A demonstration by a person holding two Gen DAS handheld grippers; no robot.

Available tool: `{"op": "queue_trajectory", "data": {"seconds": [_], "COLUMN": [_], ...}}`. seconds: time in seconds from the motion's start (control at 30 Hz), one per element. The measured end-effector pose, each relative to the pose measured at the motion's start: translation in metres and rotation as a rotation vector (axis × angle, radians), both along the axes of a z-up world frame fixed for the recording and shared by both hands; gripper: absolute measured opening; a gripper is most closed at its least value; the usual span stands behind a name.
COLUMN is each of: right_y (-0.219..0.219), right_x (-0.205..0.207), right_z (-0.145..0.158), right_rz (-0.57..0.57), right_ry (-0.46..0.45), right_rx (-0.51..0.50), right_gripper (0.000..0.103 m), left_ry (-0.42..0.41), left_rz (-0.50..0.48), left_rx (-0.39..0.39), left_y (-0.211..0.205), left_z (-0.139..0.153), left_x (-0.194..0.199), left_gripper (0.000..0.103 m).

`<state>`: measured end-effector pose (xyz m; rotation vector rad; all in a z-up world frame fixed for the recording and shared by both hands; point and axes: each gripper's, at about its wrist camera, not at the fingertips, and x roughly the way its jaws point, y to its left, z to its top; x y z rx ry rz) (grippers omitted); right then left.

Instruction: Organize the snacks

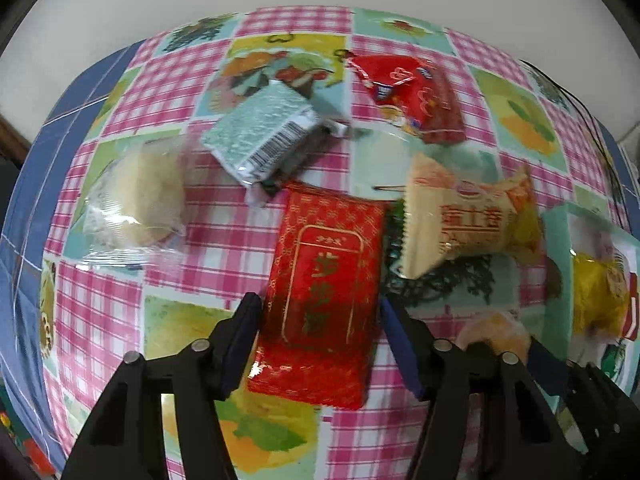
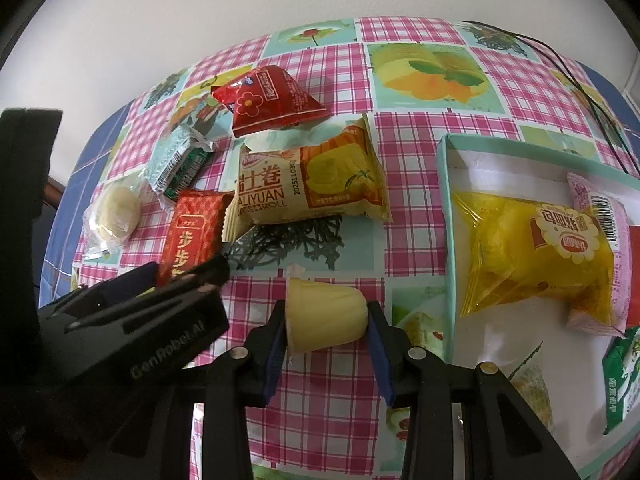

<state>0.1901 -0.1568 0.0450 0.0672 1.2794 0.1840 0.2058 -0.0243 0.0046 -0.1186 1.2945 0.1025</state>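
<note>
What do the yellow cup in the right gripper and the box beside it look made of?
Yellow jelly cup: seemingly thin moulded plastic, smooth and slightly translucent, with a peel-off film tab at its rim. Box: probably cardboard, matte teal outside, plain white inside, with thin straight folded walls.

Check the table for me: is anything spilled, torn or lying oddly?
Nothing spilled or torn shows. The jelly cup lies on its side in the right gripper; the loose snack packs are simply scattered at angles beside the box.
</note>
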Motion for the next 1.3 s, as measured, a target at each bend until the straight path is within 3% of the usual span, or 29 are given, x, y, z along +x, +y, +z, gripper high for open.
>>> {"op": "queue_trajectory", "data": {"seconds": [0.17,0.27,0.67,0.9,1.3], "right_y": [0.001,0.000,0.001,-0.008,-0.042], "right_x": [0.000,0.001,-0.007,-0.020,-0.046], "right_z": [0.000,0.000,0.015,0.031,0.063], "right_rz": [0.002,0.001,0.014,0.005,-0.029], "right_ry": [0.000,0.000,-0.040,-0.054,-0.096], "right_rx": [-0.003,-0.002,-0.001,0.011,0.012], "right_gripper": [0.040,0.040,0.040,0.040,0.040], "left_ry": [-0.003,-0.006,0.016,-0.010,-0.100], "left_rz": [-0.001,0.002,0.069,0.097,0.077], "left_rx": [0.004,0.002,-0.124,-0.143,-0.105], "left_y": [-0.003,-0.003,0.014,0.012,-0.013], "left_z": [0.000,0.001,0.010,0.031,0.079], "left_x": [0.003,0.002,-0.014,-0.034,-0.059], "left_gripper": [0.056,0.049,0.047,0.047,0.047]}}
